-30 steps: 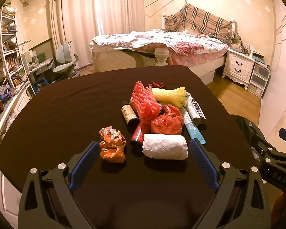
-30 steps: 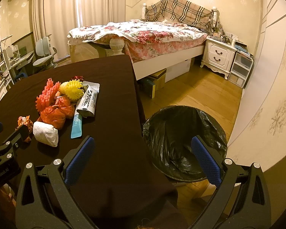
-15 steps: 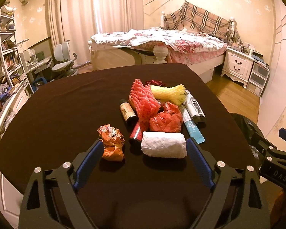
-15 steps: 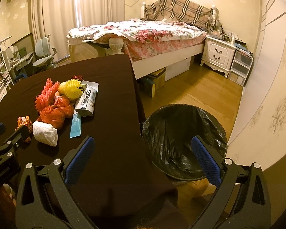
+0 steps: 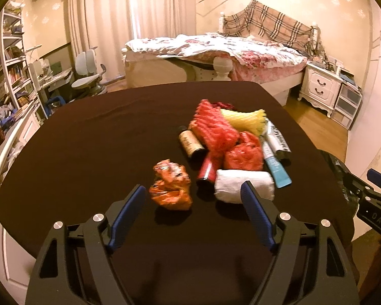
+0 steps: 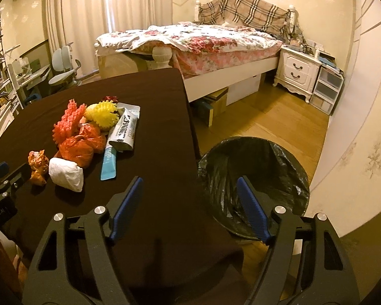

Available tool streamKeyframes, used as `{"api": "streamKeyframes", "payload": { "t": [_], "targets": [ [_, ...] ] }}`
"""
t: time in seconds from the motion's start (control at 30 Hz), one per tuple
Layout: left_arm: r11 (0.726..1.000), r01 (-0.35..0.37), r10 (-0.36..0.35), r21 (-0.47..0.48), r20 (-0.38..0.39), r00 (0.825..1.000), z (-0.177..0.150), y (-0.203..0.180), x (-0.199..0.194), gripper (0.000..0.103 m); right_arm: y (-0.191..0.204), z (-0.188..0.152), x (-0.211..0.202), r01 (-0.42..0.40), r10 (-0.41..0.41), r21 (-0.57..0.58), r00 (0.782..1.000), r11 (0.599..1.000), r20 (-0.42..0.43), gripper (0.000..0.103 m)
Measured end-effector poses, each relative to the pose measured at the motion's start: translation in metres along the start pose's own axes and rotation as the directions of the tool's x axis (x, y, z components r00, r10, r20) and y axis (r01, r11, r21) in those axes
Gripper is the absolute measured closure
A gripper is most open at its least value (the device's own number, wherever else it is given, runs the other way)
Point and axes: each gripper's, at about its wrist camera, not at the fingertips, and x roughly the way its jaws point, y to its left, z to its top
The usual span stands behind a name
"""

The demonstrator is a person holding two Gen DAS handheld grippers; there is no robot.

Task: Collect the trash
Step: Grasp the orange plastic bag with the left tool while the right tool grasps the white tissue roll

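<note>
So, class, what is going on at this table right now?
A person with two handheld grippers is clearing trash. The left gripper, jaws just narrowing, nears the orange wrapper and white wad without touching them. The right gripper, also narrowing, holds nothing above the table edge beside the lined bin.

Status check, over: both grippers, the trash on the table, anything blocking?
Left gripper and right gripper empty, jaws just narrowing. Crumpled orange wrapper ahead of left. Black-lined bin empty. Nothing blocking.
</note>
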Motion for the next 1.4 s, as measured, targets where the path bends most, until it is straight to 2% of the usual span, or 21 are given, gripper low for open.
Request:
{"api": "streamKeyframes", "payload": {
  "t": [0.17, 0.3, 0.43, 0.7, 0.87, 1.03, 1.1, 1.23, 1.4],
  "targets": [
    [1.0, 0.016, -0.016, -0.022, -0.023, 1.0, -0.004, 0.007, 0.004, 0.026, 0.007, -0.001, 0.004, -0.015, 0.015, -0.007, 1.0, 1.0, -0.014, 0.029],
    [1.0, 0.025, -0.025, 0.005, -0.027, 0.999, -0.006, -0.005, 0.006, 0.025, 0.007, -0.001, 0.003, -0.012, 0.012, -0.006, 1.0, 1.0, -0.013, 0.029],
    [1.0, 0.013, -0.013, -0.001, -0.025, 1.0, -0.005, -0.004, 0.007, 0.025, 0.007, -0.001, 0.003, -0.024, 0.024, 0.006, 1.0, 1.0, -0.016, 0.029],
    [0.998, -0.04, 0.038, -0.04, -0.057, 0.998, -0.006, 0.019, 0.017, 0.024, 0.025, -0.001, 0.004, -0.062, 0.061, -0.044, 0.998, 0.997, -0.024, 0.029],
    [0.999, -0.031, 0.028, -0.04, -0.073, 0.997, -0.009, 0.022, 0.024, 0.024, 0.033, -0.002, 0.005, -0.068, 0.066, -0.061, 0.997, 0.996, -0.026, 0.029],
    [0.999, -0.027, 0.026, -0.018, -0.09, 0.996, -0.012, 0.022, 0.034, 0.032, 0.039, -0.002, 0.011, -0.075, 0.073, -0.075, 0.997, 0.994, -0.032, 0.029],
    [1.0, -0.017, 0.015, -0.018, -0.102, 0.995, -0.014, 0.023, 0.039, 0.04, 0.042, -0.002, 0.012, -0.082, 0.079, -0.081, 0.996, 0.993, -0.035, 0.029],
    [0.998, 0.032, -0.038, -0.049, -0.135, 0.99, -0.018, 0.031, 0.046, 0.064, 0.05, -0.003, 0.014, -0.097, 0.094, -0.096, 0.995, 0.991, -0.039, 0.029],
    [0.998, 0.035, -0.041, -0.059, -0.109, 0.993, -0.021, 0.04, 0.035, 0.064, 0.058, -0.003, 0.012, -0.117, 0.113, -0.108, 0.993, 0.987, -0.039, 0.029]
  ]
}}
